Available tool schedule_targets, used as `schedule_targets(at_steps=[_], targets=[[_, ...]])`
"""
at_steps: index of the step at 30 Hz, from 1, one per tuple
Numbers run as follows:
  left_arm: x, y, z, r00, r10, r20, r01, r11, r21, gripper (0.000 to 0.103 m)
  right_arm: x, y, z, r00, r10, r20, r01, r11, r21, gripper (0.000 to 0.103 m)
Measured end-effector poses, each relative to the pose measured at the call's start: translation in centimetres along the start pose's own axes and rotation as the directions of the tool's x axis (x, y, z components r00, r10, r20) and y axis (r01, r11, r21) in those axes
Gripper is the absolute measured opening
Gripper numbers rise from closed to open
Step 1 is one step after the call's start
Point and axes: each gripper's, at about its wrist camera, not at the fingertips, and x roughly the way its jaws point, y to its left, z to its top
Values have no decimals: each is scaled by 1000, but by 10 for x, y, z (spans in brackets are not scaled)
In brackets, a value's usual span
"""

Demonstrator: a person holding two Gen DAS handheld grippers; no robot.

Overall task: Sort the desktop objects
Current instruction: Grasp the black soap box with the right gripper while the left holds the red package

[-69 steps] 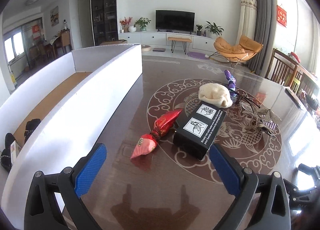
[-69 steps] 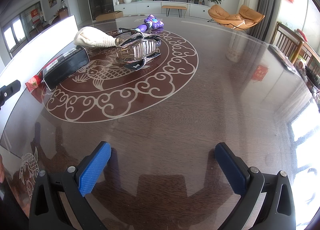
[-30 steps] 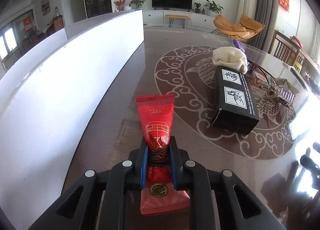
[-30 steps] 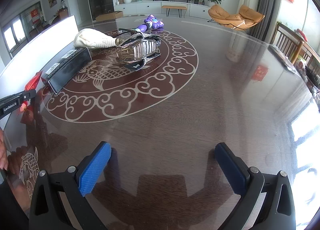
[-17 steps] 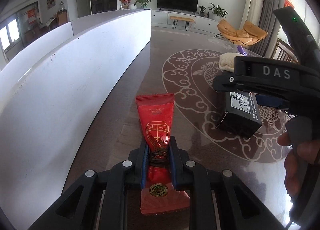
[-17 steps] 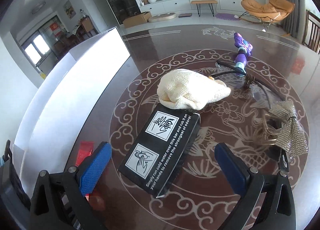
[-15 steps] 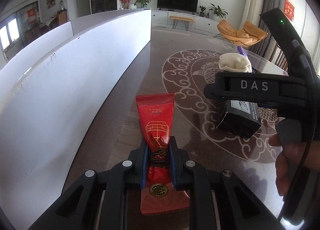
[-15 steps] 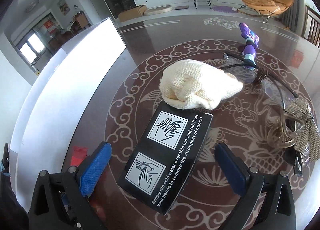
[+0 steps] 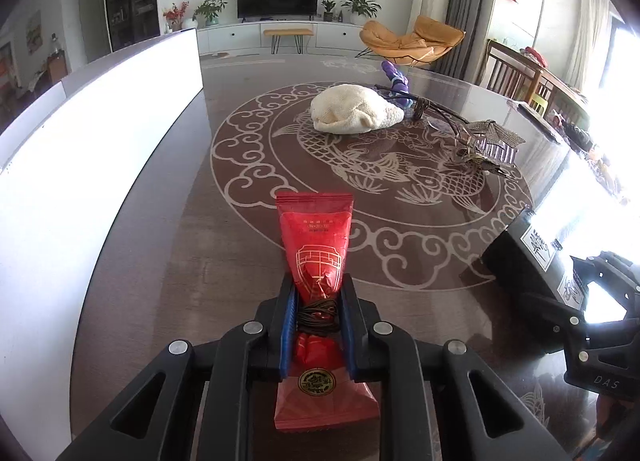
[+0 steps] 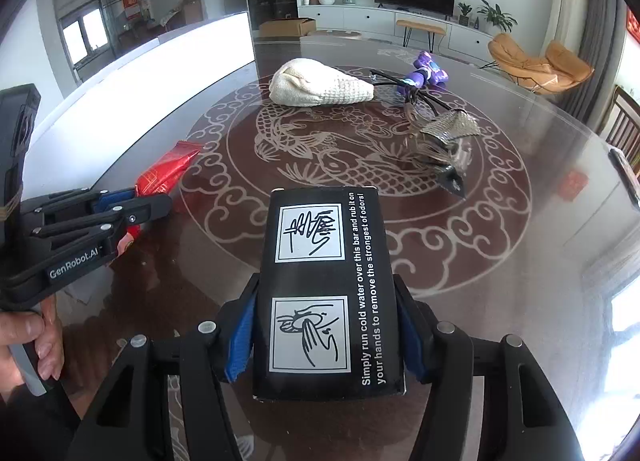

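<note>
So the left gripper (image 9: pixel 316 325) has its blue pads pinching the tied neck of a shiny red foil snack packet (image 9: pixel 316 245), jaws just easing open. The right gripper (image 10: pixel 326 325) is closing on a black cardboard box with white hand-washing pictograms (image 10: pixel 324 289), pads against both sides, looks lifted but hard to say. A cream knitted pouch (image 10: pixel 320 87) sits further out on the dark patterned glass table (image 10: pixel 500 261), beside a white partition wall (image 9: pixel 100 133).

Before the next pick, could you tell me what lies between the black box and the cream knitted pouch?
Only bare table, seen in the right wrist view, between black box and pouch.
</note>
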Motion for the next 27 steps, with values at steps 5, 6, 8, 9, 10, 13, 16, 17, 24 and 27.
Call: schedule_targets(at_steps=[5, 6, 8, 9, 10, 13, 16, 17, 24, 27], targets=[[6, -17, -2, 998, 57, -40, -55, 996, 67, 87, -6, -18, -18, 999, -53, -4, 53, 998, 33, 95], [5, -17, -2, 998, 59, -31, -56, 996, 69, 87, -3, -20, -17, 999, -54, -9, 54, 998, 31, 99], [7, -12, -3, 998, 40, -46, -38, 998, 40, 90, 0, -17, -15, 998, -55, -21, 56, 998, 25, 103], [7, -9, -3, 998, 46, -52, -45, 999, 31, 93, 0, -17, -14, 998, -56, -20, 56, 998, 25, 103], [8, -9, -3, 997, 50, -57, -49, 998, 27, 96, -2, -17, -14, 998, -55, -20, 56, 998, 25, 103], [8, -9, -5, 997, 56, -61, -54, 998, 28, 98, -5, -16, -14, 998, -55, -19, 56, 998, 28, 103], [8, -8, -5, 997, 56, -61, -54, 998, 29, 99, -5, -14, -14, 998, -58, -18, 58, 998, 27, 103], [8, -8, -5, 997, 56, -61, -54, 998, 29, 99, -5, -14, -16, 998, -60, -17, 60, 998, 31, 103], [8, -8, -5, 996, 57, -63, -55, 998, 26, 100, -8, -12, -19, 997, -76, -6, 76, 996, 45, 103], [8, -8, -5, 996, 57, -64, -55, 998, 25, 100, -8, -12, -19, 997, -76, -6, 76, 996, 45, 103]])
